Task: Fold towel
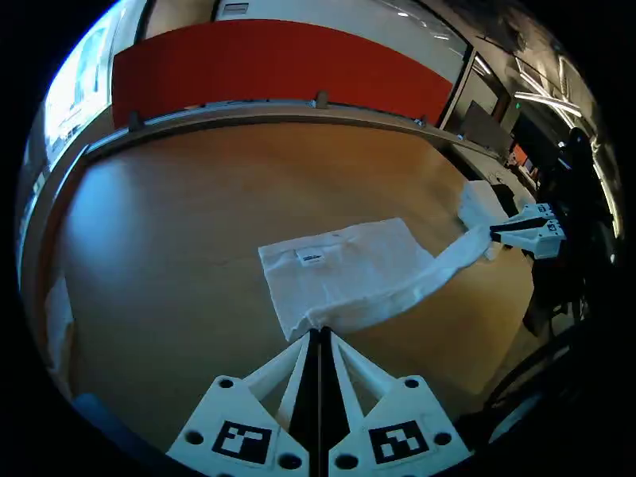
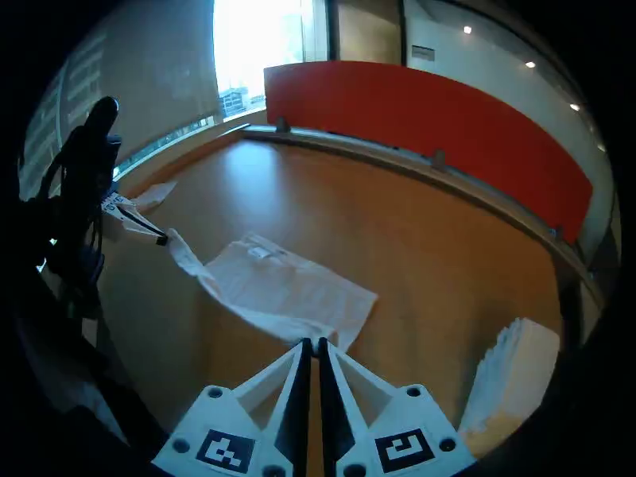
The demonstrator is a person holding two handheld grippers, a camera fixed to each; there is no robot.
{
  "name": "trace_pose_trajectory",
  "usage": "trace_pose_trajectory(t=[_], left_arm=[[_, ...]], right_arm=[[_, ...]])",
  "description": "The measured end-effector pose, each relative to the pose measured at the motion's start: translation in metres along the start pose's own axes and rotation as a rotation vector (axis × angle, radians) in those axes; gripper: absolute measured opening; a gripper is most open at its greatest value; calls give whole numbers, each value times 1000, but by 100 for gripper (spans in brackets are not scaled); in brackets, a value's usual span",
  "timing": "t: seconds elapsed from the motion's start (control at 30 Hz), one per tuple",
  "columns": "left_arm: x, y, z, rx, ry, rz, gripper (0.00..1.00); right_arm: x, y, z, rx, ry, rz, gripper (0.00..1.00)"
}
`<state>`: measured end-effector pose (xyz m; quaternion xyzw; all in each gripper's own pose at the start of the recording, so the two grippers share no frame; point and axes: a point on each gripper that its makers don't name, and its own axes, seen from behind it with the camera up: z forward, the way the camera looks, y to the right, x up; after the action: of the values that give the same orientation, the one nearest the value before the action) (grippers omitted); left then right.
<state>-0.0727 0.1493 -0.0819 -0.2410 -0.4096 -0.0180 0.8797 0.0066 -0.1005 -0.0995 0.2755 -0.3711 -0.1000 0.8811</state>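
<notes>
Left gripper view | left gripper (image 1: pixel 319 332) pinched closed on towel (image 1: pixel 350 266) | right gripper (image 2: pixel 312 342) likewise | wooden table (image 1: pixel 175 222), red partition (image 1: pixel 278 67)

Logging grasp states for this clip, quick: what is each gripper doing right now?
Left gripper: jaws closed, pinching the towel edge.
Right gripper: jaws closed, pinching the towel's other end.

A white towel (image 1: pixel 350 266) is spread mostly flat on the wooden surface (image 1: pixel 175 238), with a small label (image 1: pixel 312 257) seen face up near one edge. One end is drawn out into a raised, twisted strip and is pinched between the fingers of the right gripper (image 1: pixel 492 232). The near, rumpled edge is caught at the closed fingers of the left gripper (image 1: pixel 319 331).
</notes>
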Motion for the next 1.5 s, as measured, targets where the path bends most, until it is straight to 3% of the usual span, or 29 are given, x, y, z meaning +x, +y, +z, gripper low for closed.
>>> trace_pose_trajectory(t=[0.3,0.9,1.23,1.4,1.47,1.5], left_arm=[[13,-15,28,7,-7,-12,1],[15,-36,81,7,-62,-32,1],[17,-50,110,25,-97,-84,4],[22,-55,117,45,-87,-119,10],[24,-59,118,59,-81,-128,14],[25,-61,118,66,-77,-132,21]], right_arm=[[1,17,33,-7,-34,-19,6],[-11,38,81,2,-96,26,6],[-12,53,111,-19,-107,80,8],[-14,57,119,-36,-113,89,16],[-14,59,120,-45,-111,88,23],[-13,60,121,-50,-110,87,28]])
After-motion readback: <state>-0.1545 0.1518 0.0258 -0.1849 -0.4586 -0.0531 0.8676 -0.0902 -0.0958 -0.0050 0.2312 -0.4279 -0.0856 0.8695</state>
